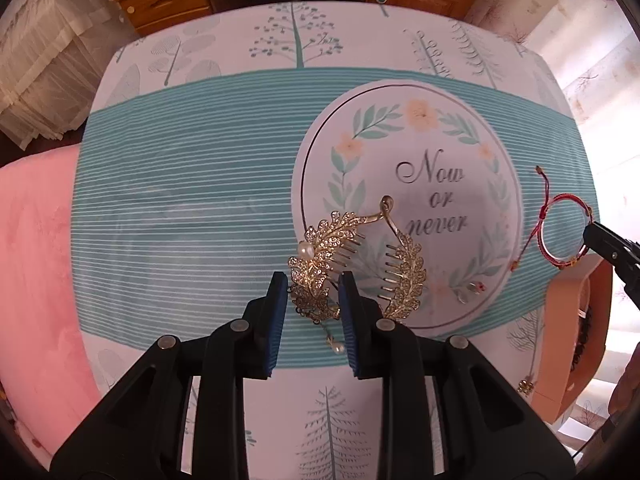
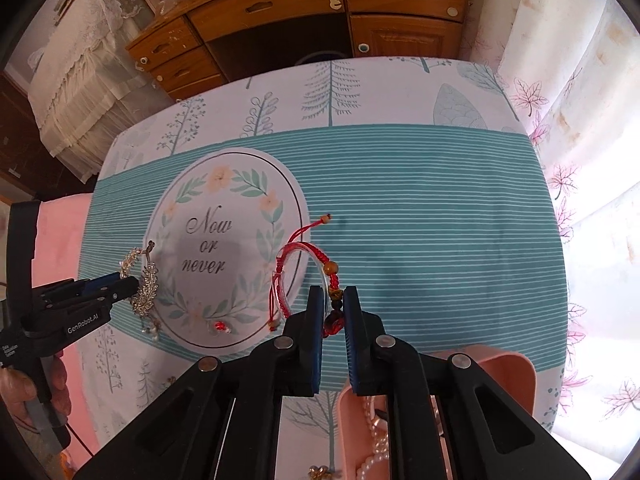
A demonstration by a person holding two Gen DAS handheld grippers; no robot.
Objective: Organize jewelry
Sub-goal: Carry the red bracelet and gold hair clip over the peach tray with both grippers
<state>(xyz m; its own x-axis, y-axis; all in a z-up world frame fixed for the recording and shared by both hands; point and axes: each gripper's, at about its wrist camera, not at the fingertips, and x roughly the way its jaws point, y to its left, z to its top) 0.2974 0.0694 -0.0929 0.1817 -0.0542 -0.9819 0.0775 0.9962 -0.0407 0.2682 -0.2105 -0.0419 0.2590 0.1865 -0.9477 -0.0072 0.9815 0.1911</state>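
Both pieces are lifted, so this looks like the carry-to-box step. The left gripper point(image 1: 313, 294) has its jaws closed on the gold hair clip point(image 1: 352, 264) above the tabletop point(image 1: 180, 200); the right gripper point(image 2: 333, 308) pinches the red bracelet point(image 2: 304, 276) by its beads. Next, each should probably go into the pink box point(image 2: 508, 376) without snagging the pearls point(image 2: 376, 440) inside. The cloth reads "Now or never"; the left gripper's body reads "GenRobot.AI".

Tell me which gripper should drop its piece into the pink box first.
Right, probably. The right gripper holds the red bracelet with the pink box directly beneath it. The left gripper grips the gold hair clip farther away, across the tablecloth.
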